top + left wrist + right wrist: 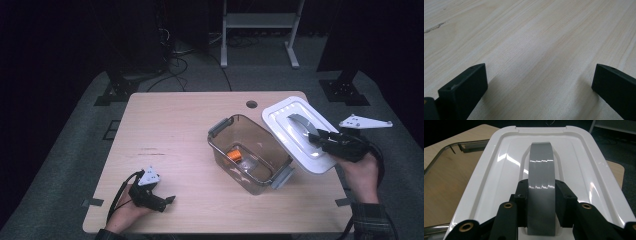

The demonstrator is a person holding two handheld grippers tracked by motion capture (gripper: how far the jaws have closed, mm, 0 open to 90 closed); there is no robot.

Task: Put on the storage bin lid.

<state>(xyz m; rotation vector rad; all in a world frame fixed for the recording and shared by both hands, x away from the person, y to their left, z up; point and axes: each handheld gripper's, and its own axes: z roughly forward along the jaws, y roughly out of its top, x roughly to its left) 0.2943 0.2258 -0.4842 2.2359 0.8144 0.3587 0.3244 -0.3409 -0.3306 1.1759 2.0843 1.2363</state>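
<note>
A clear brownish plastic bin (248,152) with grey side latches stands at the table's middle right, and a small orange object (234,155) lies inside it. Its white lid (295,133) (499,182) hangs tilted just right of the bin, above the table's right edge. My right gripper (315,138) (541,200) is shut on the lid's grey arched handle (541,177), one jaw on each side of it. My left gripper (167,201) (539,85) rests near the table's front left corner, jaws spread wide over bare wood with nothing between them.
A round cable hole (251,104) lies at the table's far edge behind the bin. Off the table stand a white frame (257,22) at the back and dark stands (345,87) at both sides, on grey carpet.
</note>
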